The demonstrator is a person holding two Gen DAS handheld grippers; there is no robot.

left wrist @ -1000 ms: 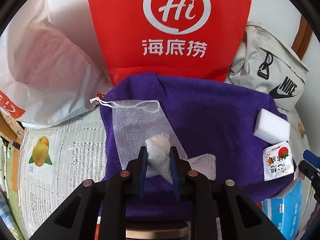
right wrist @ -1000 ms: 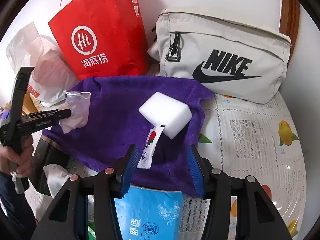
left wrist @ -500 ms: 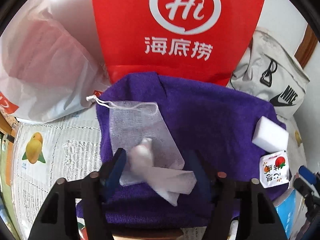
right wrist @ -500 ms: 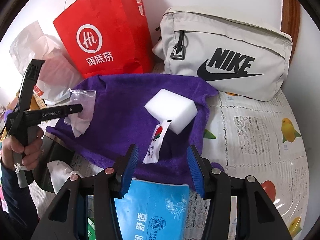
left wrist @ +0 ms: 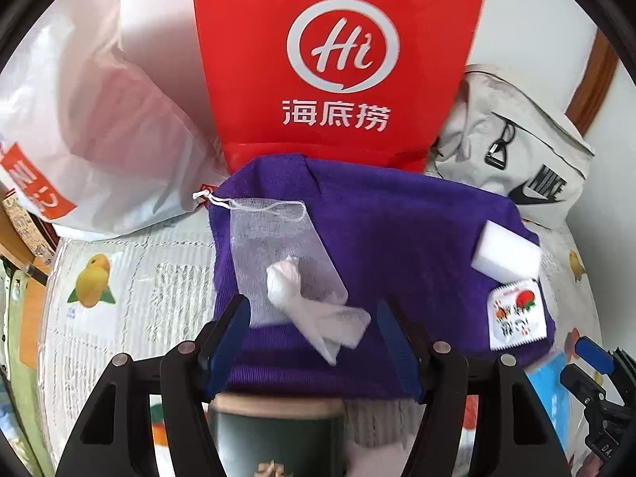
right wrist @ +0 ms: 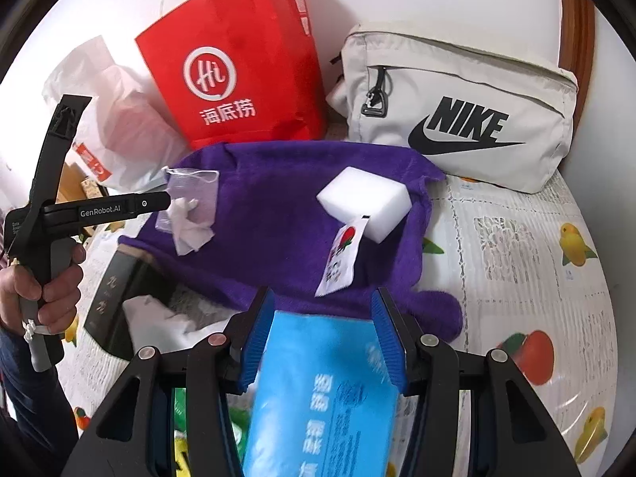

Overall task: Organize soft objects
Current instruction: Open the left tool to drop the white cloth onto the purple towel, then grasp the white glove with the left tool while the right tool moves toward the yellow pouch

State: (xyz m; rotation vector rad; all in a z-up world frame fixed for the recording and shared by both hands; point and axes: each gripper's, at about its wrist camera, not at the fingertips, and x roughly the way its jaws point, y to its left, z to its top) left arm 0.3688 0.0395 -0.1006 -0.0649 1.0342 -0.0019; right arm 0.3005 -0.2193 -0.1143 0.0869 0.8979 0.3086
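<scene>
Behind the purple towel (left wrist: 397, 230): red bag (left wrist: 334, 59); grey pouch (right wrist: 461, 111).

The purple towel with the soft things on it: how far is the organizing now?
Done: a white wipe lies on the mesh pouch on the purple towel; the left hand-held gripper stands open around it, gripping nothing. In hand: nothing; the right hand-held gripper is open above the blue tissue pack. Left: the white sponge and sauce packet sit loose on the towel.
</scene>
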